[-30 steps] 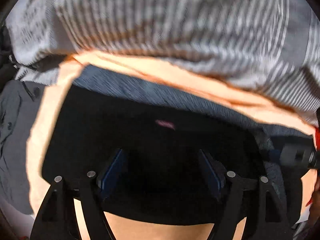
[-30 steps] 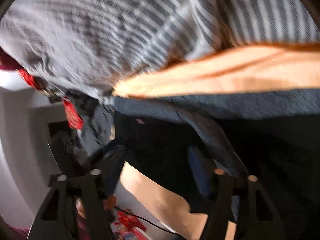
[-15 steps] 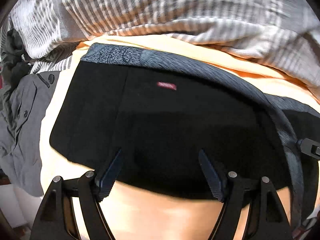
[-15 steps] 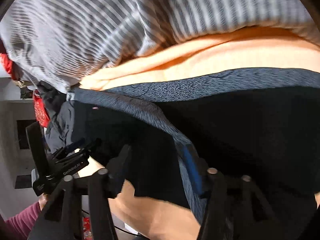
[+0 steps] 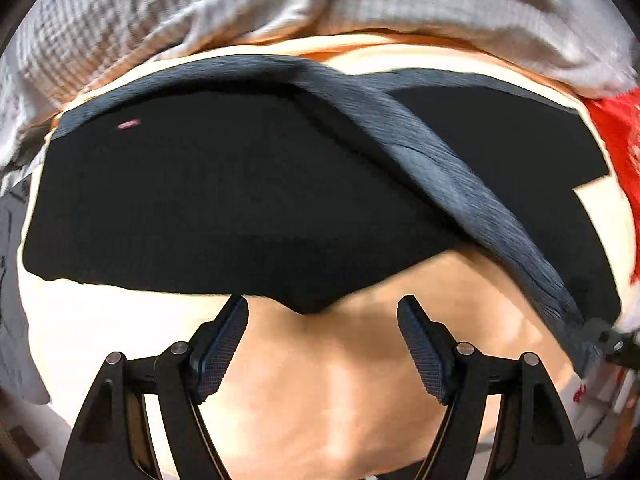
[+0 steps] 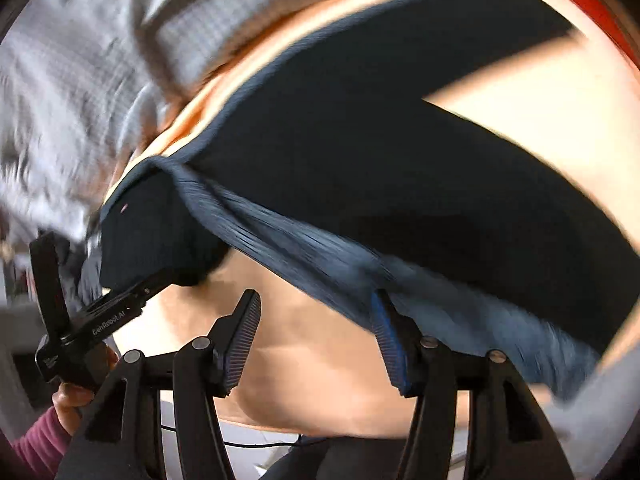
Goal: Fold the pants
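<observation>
Black pants [image 5: 224, 208] with a blue-grey heathered waistband [image 5: 440, 184] lie folded over on an orange sheet [image 5: 320, 380]. My left gripper [image 5: 322, 328] is open and empty, just short of the pants' near edge. My right gripper [image 6: 316, 328] is open; the waistband [image 6: 304, 252] drapes across just beyond its right finger [image 6: 390, 340], and the black cloth [image 6: 400, 160] spreads beyond. The left gripper also shows in the right wrist view [image 6: 116, 308], at the pants' left corner. The right wrist view is blurred.
A grey-and-white striped quilt [image 5: 200, 8] is bunched along the far side. Red cloth [image 5: 616, 136] lies at the right edge. Grey clothing [image 5: 12, 264] sits at the left. A hand in a maroon sleeve [image 6: 60, 408] holds the left gripper.
Both grippers have pulled back from the pants. The left one, earlier over the black cloth, now sits clear of its near edge. The waistband has slid out from between the right gripper's fingers.
</observation>
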{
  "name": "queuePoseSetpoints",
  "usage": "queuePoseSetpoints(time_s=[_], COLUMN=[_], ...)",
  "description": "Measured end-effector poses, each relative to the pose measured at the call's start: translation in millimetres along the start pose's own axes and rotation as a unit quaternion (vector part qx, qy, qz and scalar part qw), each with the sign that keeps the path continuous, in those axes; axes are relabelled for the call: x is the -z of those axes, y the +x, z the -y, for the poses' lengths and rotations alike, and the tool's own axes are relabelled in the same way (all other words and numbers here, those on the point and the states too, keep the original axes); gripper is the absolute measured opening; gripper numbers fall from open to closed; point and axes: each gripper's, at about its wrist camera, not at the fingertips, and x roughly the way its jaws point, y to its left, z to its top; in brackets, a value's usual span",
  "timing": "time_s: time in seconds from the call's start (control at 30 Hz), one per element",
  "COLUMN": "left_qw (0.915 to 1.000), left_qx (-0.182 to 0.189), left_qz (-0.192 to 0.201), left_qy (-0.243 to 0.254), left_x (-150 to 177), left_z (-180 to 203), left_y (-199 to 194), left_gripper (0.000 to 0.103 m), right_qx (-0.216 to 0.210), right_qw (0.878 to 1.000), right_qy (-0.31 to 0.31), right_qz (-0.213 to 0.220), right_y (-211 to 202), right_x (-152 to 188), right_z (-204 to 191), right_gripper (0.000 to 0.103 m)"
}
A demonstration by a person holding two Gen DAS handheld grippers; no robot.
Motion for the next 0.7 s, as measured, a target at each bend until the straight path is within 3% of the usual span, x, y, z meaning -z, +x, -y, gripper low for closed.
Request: queuePoseSetpoints(time_s=[0.1, 0.27, 0.57, 0.7], left_qw=[0.9995, 0.9984, 0.9976, 0.9983], left_qx=[0.002, 0.003, 0.007, 0.008], left_qz=[0.011, 0.012, 0.007, 0.002], left_qy=[0.03, 0.055, 0.069, 0.058], left_x=[12, 22, 39, 37], left_z=[18, 25, 55, 73], left_y=[-8, -8, 2, 15], left_gripper=[0.078, 0.078, 0.078, 0.078], right_qx=[0.037, 0.061, 0.076, 0.069], right_qw=[0.998, 0.992, 0.987, 0.991], right_qy=[0.041, 0.109, 0.133, 0.105], right_qz=[0.012, 0.035, 0.055, 0.052], right_y=[-14, -39, -48, -40], right_x=[41, 92, 105, 94], right_z=[37, 87, 138, 156], right_gripper=[0.061, 0.061, 0.061, 0.061])
